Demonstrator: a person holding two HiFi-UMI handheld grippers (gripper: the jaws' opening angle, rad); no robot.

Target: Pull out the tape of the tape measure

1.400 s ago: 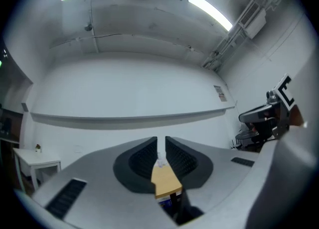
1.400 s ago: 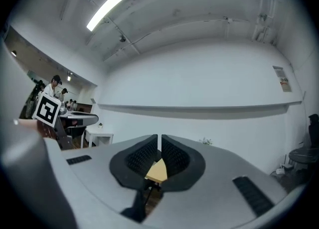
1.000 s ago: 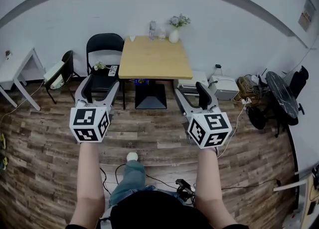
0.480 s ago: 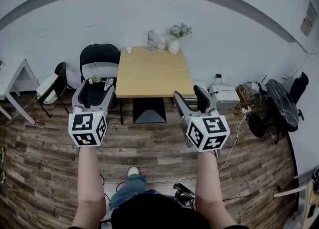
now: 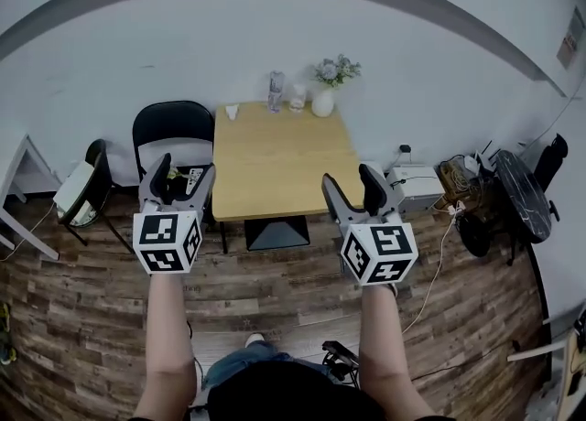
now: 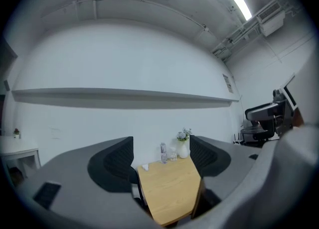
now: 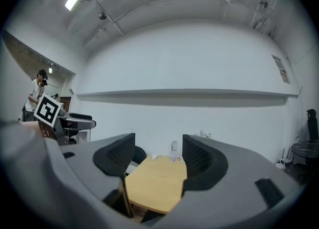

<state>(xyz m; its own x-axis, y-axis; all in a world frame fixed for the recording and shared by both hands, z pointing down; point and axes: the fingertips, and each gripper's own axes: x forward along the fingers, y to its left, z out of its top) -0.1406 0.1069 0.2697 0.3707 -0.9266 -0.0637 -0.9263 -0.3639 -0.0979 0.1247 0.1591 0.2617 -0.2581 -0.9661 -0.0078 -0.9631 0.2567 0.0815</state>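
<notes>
Wooden worktop (image 5: 275, 167) ahead shows no tape measure that I can make out. Both left hand-held gripper (image 5: 184, 183) and right hand-held gripper (image 5: 352, 192) gape empty. Likely a hard case with a springy blade: clamp the case, pinch the end hook.

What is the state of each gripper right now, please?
Left gripper: open, fingers apart, holding nothing.
Right gripper: open, fingers apart, holding nothing.
</notes>
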